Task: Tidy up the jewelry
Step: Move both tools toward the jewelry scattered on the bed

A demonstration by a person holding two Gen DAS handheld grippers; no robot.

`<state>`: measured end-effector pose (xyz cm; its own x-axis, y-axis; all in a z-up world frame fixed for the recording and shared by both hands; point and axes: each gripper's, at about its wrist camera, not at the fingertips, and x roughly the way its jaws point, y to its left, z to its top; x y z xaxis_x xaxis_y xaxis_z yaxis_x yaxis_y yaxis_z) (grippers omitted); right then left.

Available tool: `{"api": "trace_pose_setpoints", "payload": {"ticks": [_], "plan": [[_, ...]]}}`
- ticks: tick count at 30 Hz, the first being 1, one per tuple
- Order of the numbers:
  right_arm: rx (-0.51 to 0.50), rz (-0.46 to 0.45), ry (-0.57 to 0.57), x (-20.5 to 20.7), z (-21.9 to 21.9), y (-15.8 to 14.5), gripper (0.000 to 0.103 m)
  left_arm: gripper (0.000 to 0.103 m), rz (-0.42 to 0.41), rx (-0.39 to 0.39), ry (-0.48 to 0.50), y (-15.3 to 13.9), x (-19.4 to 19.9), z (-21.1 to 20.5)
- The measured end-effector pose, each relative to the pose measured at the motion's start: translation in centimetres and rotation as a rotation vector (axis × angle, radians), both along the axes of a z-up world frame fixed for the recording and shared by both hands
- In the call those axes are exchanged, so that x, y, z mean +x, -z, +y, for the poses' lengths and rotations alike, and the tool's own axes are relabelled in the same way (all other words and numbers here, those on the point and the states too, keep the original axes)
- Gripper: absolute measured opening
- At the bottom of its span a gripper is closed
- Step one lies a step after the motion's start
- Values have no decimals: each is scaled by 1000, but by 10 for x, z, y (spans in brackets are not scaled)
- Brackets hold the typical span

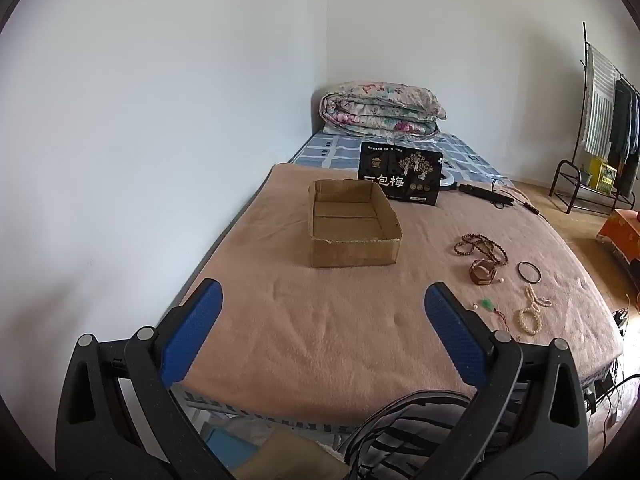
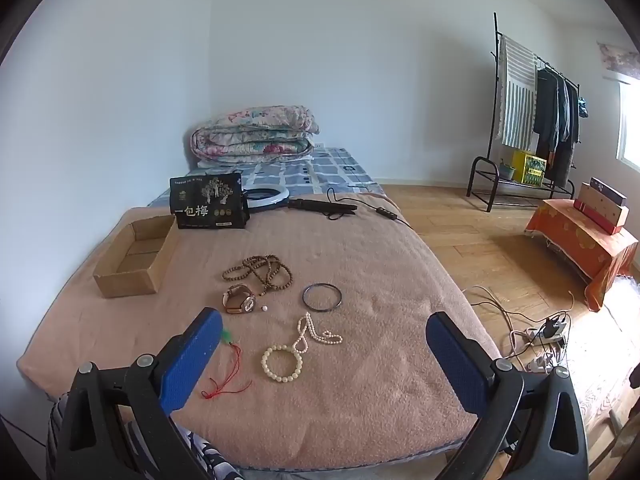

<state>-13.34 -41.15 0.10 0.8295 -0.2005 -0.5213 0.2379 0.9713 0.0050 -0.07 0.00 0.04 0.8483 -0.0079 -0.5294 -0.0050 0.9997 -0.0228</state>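
Observation:
An open cardboard box point(image 1: 354, 224) sits on the pink blanket; it also shows at the left in the right wrist view point(image 2: 134, 258). Jewelry lies to its right: brown bead necklace point(image 2: 260, 270), watch point(image 2: 239, 299), dark bangle point(image 2: 322, 297), white pearl strand point(image 2: 316, 332), white bead bracelet point(image 2: 281, 362), green pendant on red cord point(image 2: 230, 360), small loose pearl point(image 2: 264, 309). The same pieces show in the left wrist view, such as the necklace point(image 1: 480, 246) and bracelet point(image 1: 530, 318). My left gripper point(image 1: 322, 300) is open and empty before the box. My right gripper point(image 2: 324, 332) is open and empty above the jewelry.
A black printed package point(image 2: 208, 202) stands behind the box. A ring light point(image 2: 264, 196) with black handle and cable lies beyond. Folded floral quilt point(image 2: 254, 134) at the bed's head. A clothes rack point(image 2: 536, 112), orange-covered stand point(image 2: 580, 236) and floor cables point(image 2: 540, 332) are to the right.

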Motion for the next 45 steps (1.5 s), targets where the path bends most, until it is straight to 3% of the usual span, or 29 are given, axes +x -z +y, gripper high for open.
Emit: {"api": "trace_pose_setpoints", "payload": {"ticks": [5, 6, 30, 45], "plan": [[9, 8, -4, -2, 1, 3, 103, 103, 1, 11, 12, 0, 2, 4], [6, -4, -2, -1, -2, 1, 103, 103, -43, 15, -12, -8, -5, 1], [-12, 0, 9, 4, -2, 2, 103, 103, -42, 14, -8, -33, -2, -14], [-14, 0, -1, 9, 3, 2, 103, 103, -59, 3, 39, -25, 9, -29]]}}
